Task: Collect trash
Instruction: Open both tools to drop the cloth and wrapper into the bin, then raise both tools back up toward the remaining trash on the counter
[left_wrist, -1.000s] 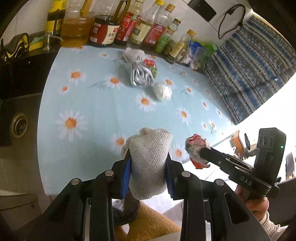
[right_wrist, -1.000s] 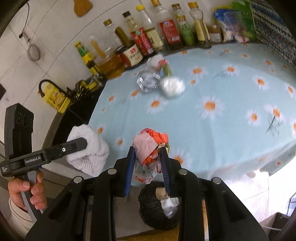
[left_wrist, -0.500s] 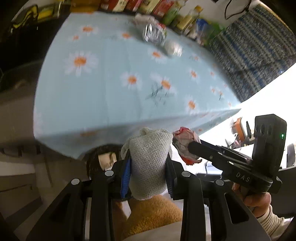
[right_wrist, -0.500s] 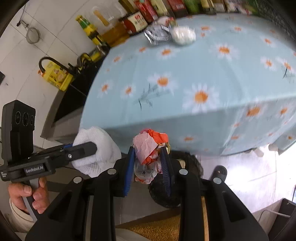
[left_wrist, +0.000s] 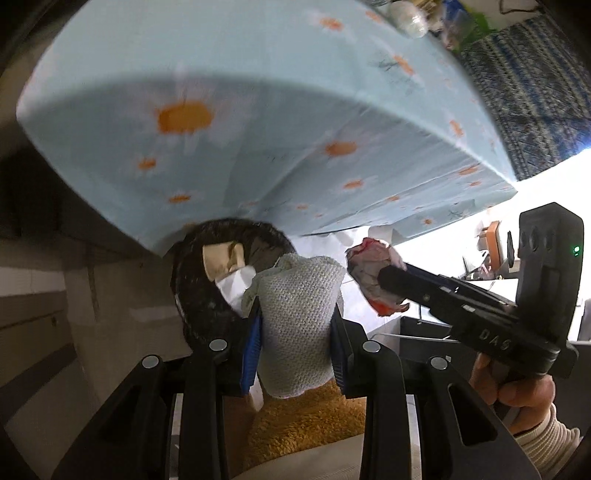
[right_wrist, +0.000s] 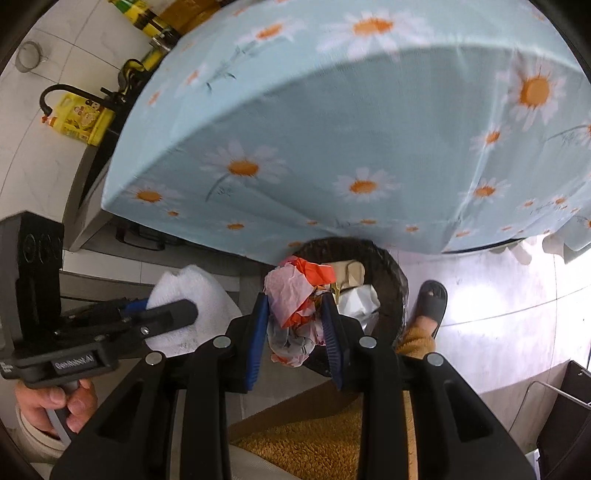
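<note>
My left gripper (left_wrist: 295, 332) is shut on a crumpled white paper towel (left_wrist: 299, 314), held just above the rim of a black-lined trash bin (left_wrist: 199, 306) on the floor under the table's edge. In the right wrist view my right gripper (right_wrist: 295, 325) is shut on a pink, red and grey wad of wrappers (right_wrist: 291, 306), right over the same bin (right_wrist: 391, 280). The bin holds a brown scrap (left_wrist: 221, 258) and white paper (right_wrist: 358, 302). Each gripper shows in the other's view: the right one (left_wrist: 373, 280) with its wad, the left one (right_wrist: 177, 310) with its towel (right_wrist: 192, 291).
The table with a light blue daisy cloth (left_wrist: 258, 129) overhangs the bin. A foot in a grey slipper (right_wrist: 428, 299) stands right of the bin. Bottles and a yellow container (right_wrist: 81, 118) sit on the counter at left. A white wad (left_wrist: 410, 18) lies on the tabletop.
Both grippers have dropped from above the tabletop to below its edge and tilted downward. The bin has come into full view beneath them. Both still hold their trash.
</note>
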